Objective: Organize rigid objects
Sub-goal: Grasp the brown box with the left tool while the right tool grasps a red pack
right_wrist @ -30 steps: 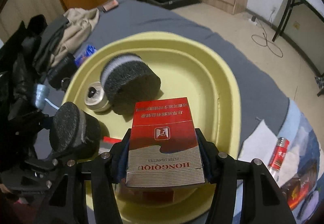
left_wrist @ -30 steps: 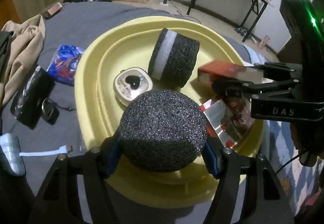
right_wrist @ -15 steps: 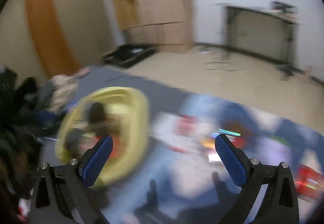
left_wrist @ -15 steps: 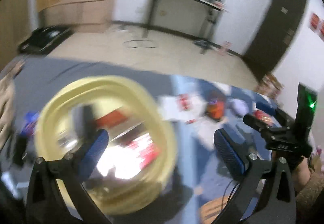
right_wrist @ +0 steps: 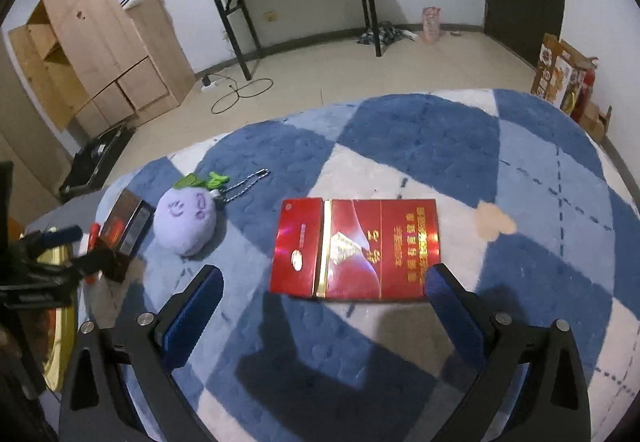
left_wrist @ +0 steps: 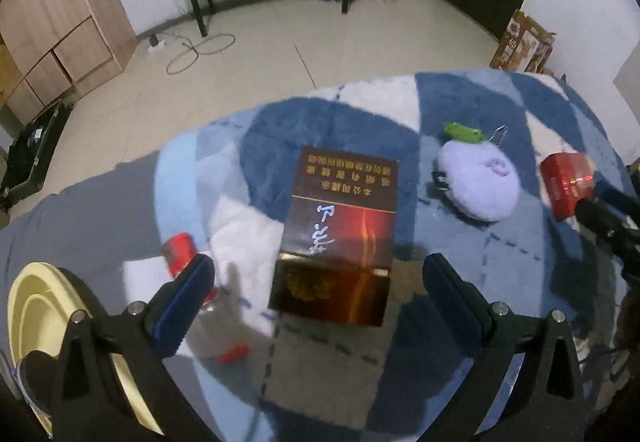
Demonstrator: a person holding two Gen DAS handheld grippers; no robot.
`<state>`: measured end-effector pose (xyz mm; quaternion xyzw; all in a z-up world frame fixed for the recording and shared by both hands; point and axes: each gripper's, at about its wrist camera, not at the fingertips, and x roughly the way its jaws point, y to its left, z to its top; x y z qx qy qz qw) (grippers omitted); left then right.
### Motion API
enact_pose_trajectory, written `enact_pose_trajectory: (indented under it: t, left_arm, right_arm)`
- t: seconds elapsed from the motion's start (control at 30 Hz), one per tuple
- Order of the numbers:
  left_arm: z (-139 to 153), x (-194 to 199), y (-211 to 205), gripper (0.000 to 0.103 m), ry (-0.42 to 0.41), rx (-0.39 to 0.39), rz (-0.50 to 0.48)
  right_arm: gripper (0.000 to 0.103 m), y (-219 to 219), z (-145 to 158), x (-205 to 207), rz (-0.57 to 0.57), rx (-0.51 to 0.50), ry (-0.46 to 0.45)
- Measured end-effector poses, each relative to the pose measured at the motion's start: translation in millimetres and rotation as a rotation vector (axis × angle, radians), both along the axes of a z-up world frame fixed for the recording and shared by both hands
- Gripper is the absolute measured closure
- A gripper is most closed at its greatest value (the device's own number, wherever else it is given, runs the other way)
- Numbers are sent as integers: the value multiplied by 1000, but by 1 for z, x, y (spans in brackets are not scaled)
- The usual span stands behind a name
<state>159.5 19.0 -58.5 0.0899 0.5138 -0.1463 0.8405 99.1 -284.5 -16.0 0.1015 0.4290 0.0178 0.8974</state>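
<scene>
Both wrist cameras are looking steeply down, close over the blue-and-white checked fluffy blanket, toward the far wall. Both are sharing the lilac plush keychain toy and, at the left edge, probably the yellow plastic basin.

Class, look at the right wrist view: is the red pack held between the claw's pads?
No. The red pack lies flat on the blanket, ahead of the open right claw, untouched.

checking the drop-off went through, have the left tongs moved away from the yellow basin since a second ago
Yes. The left tongs swung rightward off the yellow basin, now at the view's lower left edge, to the dark brown box on the blue checked blanket. Their jaws stand open and empty.
</scene>
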Motion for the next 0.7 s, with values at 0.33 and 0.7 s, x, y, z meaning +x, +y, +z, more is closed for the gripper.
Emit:
enact_pose_trajectory:
  t: [0.33,0.7]
  left_arm:
    - [-14,9,-18,0,-3,27,-3]
    - [26,-10,-11,45,-103,-107,81]
  right_arm:
    - [0,-2,1,-6,-71,-39,8]
    - [13,-4,-19,23,-54,-69,69]
